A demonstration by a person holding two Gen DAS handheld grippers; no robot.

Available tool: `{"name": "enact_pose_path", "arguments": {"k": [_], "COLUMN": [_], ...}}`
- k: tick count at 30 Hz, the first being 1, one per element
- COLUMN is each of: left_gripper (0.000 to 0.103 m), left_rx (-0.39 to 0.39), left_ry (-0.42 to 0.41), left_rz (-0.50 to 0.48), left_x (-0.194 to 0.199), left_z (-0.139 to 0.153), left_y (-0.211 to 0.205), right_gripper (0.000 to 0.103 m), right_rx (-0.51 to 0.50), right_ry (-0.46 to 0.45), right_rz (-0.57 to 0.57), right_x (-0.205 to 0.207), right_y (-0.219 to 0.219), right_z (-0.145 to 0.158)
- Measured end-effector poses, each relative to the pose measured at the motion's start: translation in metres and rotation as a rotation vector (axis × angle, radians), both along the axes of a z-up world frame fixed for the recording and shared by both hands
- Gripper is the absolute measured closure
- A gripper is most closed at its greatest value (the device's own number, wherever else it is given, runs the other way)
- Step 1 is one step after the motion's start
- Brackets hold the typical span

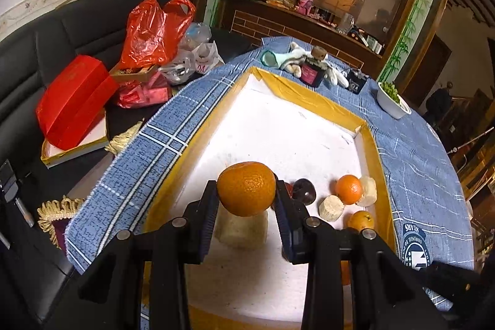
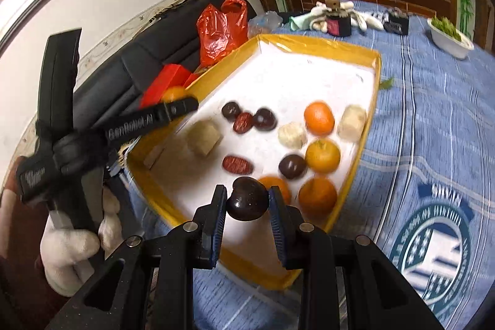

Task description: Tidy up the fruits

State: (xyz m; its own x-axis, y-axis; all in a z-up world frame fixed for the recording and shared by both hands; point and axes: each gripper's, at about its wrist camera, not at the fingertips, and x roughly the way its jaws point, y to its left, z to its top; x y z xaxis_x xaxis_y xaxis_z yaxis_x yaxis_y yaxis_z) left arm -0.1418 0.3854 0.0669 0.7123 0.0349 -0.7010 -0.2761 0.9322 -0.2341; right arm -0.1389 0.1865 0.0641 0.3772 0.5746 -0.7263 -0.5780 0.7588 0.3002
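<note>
My left gripper (image 1: 246, 194) is shut on an orange tangerine (image 1: 246, 188) and holds it above the white floor of the yellow-rimmed tray (image 1: 309, 99). My right gripper (image 2: 247, 204) is shut on a dark plum (image 2: 247, 199) over the tray's near corner. In the right wrist view the tray (image 2: 309, 44) holds several tangerines (image 2: 319, 117), dark plums (image 2: 264, 119), red dates (image 2: 237, 164) and pale cut pieces (image 2: 292, 135). The left gripper (image 2: 173, 101) also shows there at the tray's left rim with its tangerine.
The tray sits on a blue checked cloth (image 1: 173, 126). A white bowl of greens (image 1: 392, 99), a plush toy (image 1: 309, 59) and small boxes lie behind it. Red bags (image 1: 151, 30) and a red box (image 1: 74, 101) lie on a black sofa at left.
</note>
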Motion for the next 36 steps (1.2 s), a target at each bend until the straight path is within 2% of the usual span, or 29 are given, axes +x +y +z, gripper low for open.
{"name": "enact_pose_path", "arguments": {"k": [4, 10, 12, 16, 17, 18, 19, 20, 21, 26, 29, 32, 35, 36], "left_gripper": [0.069, 0.067, 0.051, 0.036, 0.029, 0.025, 0.025, 0.024, 0.024, 0.024, 0.024, 0.024, 0.023, 0.018], "left_rx": [-0.007, -0.001, -0.010, -0.021, -0.026, -0.035, -0.042, -0.051, -0.059, -0.074, -0.051, 0.005, 0.108, 0.144], "left_ry": [0.022, 0.021, 0.023, 0.012, 0.009, 0.003, 0.000, -0.002, -0.003, -0.031, -0.051, -0.074, -0.113, -0.127], "left_rz": [-0.012, -0.030, -0.031, -0.032, -0.033, -0.033, -0.032, -0.030, -0.025, 0.001, -0.002, -0.007, 0.021, 0.037], "left_x": [0.005, 0.010, 0.013, 0.013, 0.013, 0.013, 0.012, 0.012, 0.011, 0.003, -0.001, -0.007, -0.017, -0.020], "left_z": [-0.007, -0.009, -0.009, -0.010, -0.009, -0.009, -0.009, -0.009, -0.009, -0.001, 0.007, 0.017, 0.030, 0.034], "left_y": [-0.002, -0.008, -0.008, -0.007, -0.006, -0.005, -0.005, -0.003, -0.002, 0.002, -0.004, -0.019, -0.037, -0.043], "right_gripper": [0.071, 0.071, 0.071, 0.071, 0.070, 0.059, 0.043, 0.037, 0.034, 0.034, 0.034, 0.034, 0.033, 0.033], "right_rx": [-0.002, 0.049, 0.046, 0.041, 0.046, 0.053, 0.058, 0.064, 0.068, 0.086, 0.100, 0.105, 0.098, 0.097], "right_ry": [-0.008, 0.071, 0.077, 0.076, 0.079, 0.077, 0.071, 0.059, 0.042, 0.015, 0.007, -0.016, -0.057, -0.073], "right_rz": [-0.015, -0.045, -0.058, -0.076, -0.075, -0.075, -0.076, -0.085, -0.096, -0.127, -0.147, -0.169, -0.201, -0.213], "right_x": [0.024, 0.078, 0.091, 0.107, 0.109, 0.109, 0.109, 0.108, 0.107, 0.099, 0.089, 0.075, 0.058, 0.051], "right_y": [0.006, 0.018, 0.022, 0.027, 0.027, 0.026, 0.025, 0.023, 0.020, 0.003, -0.010, -0.023, -0.040, -0.046], "right_z": [0.001, -0.002, -0.003, -0.002, -0.001, 0.001, 0.002, 0.005, 0.007, 0.017, 0.021, 0.026, 0.030, 0.032]}}
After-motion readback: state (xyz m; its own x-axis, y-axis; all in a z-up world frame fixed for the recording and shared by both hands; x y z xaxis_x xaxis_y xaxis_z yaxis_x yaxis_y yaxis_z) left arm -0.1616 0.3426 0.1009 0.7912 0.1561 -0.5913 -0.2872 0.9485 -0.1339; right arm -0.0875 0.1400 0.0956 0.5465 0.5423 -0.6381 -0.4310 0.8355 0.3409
